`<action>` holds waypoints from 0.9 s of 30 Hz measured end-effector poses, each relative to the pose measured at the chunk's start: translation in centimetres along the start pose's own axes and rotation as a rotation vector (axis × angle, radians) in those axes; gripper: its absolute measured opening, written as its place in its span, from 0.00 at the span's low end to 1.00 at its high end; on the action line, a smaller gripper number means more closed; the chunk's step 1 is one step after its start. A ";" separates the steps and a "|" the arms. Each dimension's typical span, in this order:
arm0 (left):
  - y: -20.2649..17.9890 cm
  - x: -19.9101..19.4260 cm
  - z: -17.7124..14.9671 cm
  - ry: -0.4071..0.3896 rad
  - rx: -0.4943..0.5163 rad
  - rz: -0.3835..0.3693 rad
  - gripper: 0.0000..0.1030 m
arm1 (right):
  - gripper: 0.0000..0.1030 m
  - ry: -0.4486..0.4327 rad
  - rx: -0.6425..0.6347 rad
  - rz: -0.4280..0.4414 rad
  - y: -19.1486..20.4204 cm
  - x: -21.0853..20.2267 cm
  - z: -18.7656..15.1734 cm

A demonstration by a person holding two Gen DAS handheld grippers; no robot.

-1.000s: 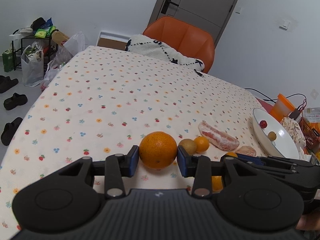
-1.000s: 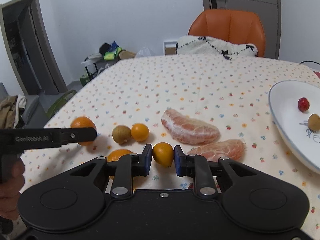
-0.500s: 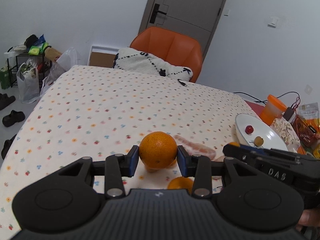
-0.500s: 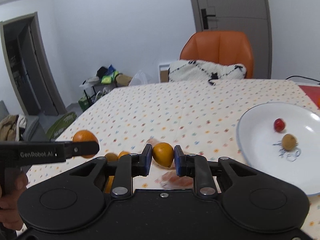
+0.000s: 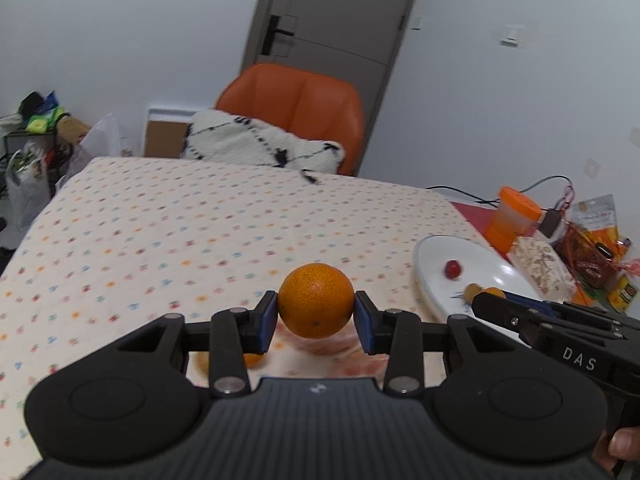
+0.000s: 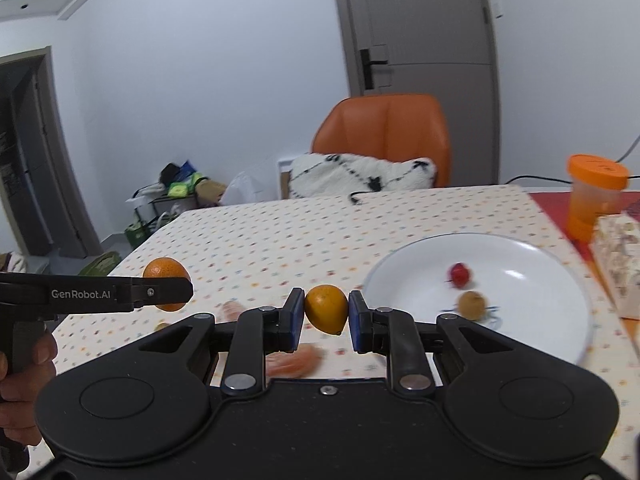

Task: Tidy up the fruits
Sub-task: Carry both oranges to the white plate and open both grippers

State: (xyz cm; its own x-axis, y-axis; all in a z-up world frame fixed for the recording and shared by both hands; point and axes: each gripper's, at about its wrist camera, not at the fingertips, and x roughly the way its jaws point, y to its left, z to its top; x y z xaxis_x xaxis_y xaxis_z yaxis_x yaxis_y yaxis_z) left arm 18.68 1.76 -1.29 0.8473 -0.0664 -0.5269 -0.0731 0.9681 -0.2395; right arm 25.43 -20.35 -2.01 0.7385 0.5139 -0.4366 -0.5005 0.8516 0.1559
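My left gripper [image 5: 316, 318] is shut on a large orange [image 5: 316, 300], held in the air above the table. My right gripper [image 6: 325, 314] is shut on a small orange fruit [image 6: 326, 308], also lifted, just left of the white plate [image 6: 520, 252]. The plate holds a red fruit [image 6: 460, 273] and a brown fruit [image 6: 472, 304]. In the right wrist view the left gripper and its orange [image 6: 166, 276] hang at the left. Peeled pomelo pieces [image 6: 294, 362] lie on the tablecloth below, blurred. In the left wrist view the plate [image 5: 432, 256] sits to the right.
An orange-lidded cup [image 6: 594, 192], a wrapped snack block [image 6: 618, 248] and snack packets [image 5: 592, 240] crowd the table's right side. An orange chair [image 5: 296, 112] with a white cushion [image 5: 260, 146] stands at the far edge. Bags and a rack [image 5: 28, 148] sit on the floor at the left.
Both grippers have lifted their fruits off the table and moved right toward the plate. The fruits left on the cloth have dropped below and behind the grippers.
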 end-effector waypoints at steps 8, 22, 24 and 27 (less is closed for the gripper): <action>-4.0 1.6 0.4 0.019 0.058 -0.075 0.38 | 0.21 -0.017 0.066 -0.092 -3.2 -1.3 -0.8; -9.3 5.0 0.4 0.069 0.136 -0.150 0.38 | 0.22 -0.018 0.147 -0.194 -7.9 -1.7 -2.2; -10.0 5.4 0.4 0.075 0.147 -0.158 0.38 | 0.27 -0.025 0.157 -0.218 -8.3 -1.7 -2.3; -10.9 6.2 0.5 0.083 0.164 -0.170 0.38 | 0.30 -0.028 0.165 -0.239 -9.0 -1.9 -2.4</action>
State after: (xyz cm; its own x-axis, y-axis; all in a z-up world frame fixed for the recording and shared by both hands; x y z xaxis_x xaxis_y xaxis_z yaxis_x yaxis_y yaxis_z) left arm 24.95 -9.12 -1.55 0.7933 -0.2450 -0.5574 0.1589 0.9670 -0.1989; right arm 27.40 -29.22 -4.70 0.8402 0.2971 -0.4537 -0.2318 0.9531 0.1948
